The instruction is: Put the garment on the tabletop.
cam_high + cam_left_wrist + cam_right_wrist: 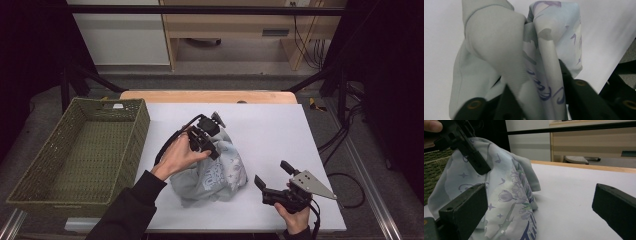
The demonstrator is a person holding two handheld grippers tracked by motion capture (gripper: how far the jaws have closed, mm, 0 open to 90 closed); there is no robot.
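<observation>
Left tongs point(216, 152) astride upright garment point(220, 175)

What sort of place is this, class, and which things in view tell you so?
Probably a lab or workshop set up for recording, not a home. A white table stands inside a black frame; cables hang by plain wooden furniture; a person works a cloth with handheld grippers.
</observation>
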